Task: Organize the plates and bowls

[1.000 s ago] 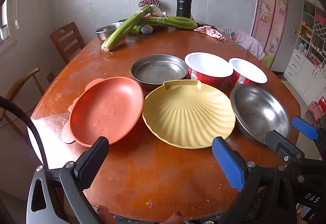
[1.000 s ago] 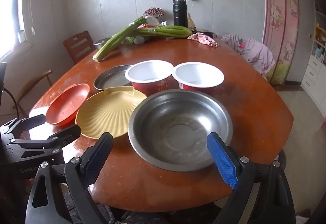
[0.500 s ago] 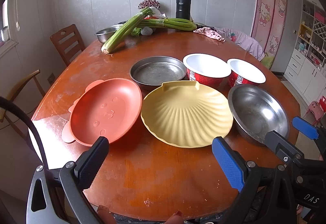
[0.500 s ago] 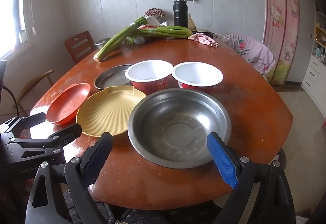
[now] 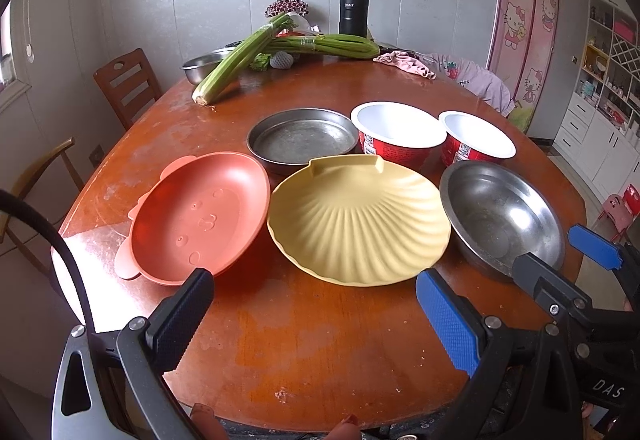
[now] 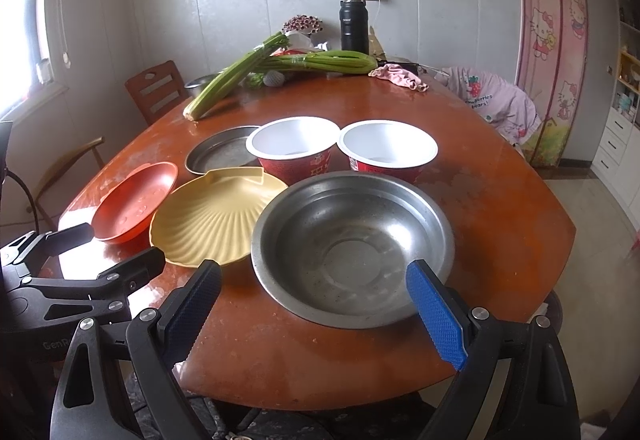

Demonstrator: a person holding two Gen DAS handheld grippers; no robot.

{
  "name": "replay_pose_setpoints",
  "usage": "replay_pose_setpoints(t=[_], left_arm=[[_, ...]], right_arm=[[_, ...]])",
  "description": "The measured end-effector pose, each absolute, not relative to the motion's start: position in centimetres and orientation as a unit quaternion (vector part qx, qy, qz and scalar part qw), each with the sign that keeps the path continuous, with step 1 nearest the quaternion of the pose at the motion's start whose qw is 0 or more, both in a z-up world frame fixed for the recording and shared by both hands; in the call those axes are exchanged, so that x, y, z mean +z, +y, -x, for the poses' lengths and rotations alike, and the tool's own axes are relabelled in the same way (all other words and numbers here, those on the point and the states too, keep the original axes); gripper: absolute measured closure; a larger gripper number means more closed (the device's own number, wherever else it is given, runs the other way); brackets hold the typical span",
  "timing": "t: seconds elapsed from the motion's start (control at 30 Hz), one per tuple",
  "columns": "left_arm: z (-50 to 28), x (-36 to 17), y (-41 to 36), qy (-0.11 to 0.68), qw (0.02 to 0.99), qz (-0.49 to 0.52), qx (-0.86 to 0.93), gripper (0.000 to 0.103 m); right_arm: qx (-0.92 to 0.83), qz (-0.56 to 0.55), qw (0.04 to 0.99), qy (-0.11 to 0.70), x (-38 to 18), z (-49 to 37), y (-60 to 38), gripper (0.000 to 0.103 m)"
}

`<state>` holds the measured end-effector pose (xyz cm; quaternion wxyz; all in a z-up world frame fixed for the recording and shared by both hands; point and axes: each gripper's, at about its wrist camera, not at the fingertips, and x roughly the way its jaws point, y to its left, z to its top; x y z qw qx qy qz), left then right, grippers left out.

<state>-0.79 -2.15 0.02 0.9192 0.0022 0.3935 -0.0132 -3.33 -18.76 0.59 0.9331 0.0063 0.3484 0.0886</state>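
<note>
Six dishes lie spread on the table (image 5: pixel 320 352), none stacked yet — the sorting looks to be at its start, both tools hanging short of the near edge with nothing in them. Left gripper (image 5: pixel 316 316) spread wide, facing the gap between the orange plate (image 5: pixel 200 216) and the yellow shell plate (image 5: pixel 360 220); right gripper (image 6: pixel 316 304) equally wide, its fingers framing the near rim of the steel bowl (image 6: pixel 352 244). Front row along the near edge: orange plate toward the left corner, shell plate middle, steel bowl right; the two plates' rims touch or nearly so. Behind them a flat steel pan (image 5: pixel 302 138) and two red paper bowls (image 5: pixel 400 132) with white insides, side by side. Likely next move — pinch one rim and lift like onto like, plates together, bowls nested. Steel bowl is wide, shallow, dull and scuffed; its thin rim should take a pinch. Celery (image 5: pixel 236 64) and a black flask (image 5: pixel 353 6) sit at the far edge, well apart.
</note>
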Motion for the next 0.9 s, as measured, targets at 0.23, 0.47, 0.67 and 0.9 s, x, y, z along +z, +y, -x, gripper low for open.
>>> replay_pose_setpoints(t=[0.23,0.47,0.67,0.9], left_arm=[[0.88,0.09,-2.04,0.390,0.921,0.001,-0.011,0.002],[1.02,0.05,-1.95,0.389,0.921,0.000,-0.010,0.002],[1.14,0.12,-1.97,0.386,0.923,0.000,-0.010,0.002],[1.33,0.11,-1.93,0.384,0.923,0.001,-0.009,0.002]], right_arm=[[0.089,-0.007,0.934,0.346,0.63,3.35,-18.89,0.009],[0.088,-0.006,0.934,0.347,0.65,3.34,-18.88,0.009],[0.088,-0.006,0.935,0.344,0.61,3.58,-18.88,0.009],[0.087,-0.007,0.934,0.347,0.43,3.59,-18.94,0.009]])
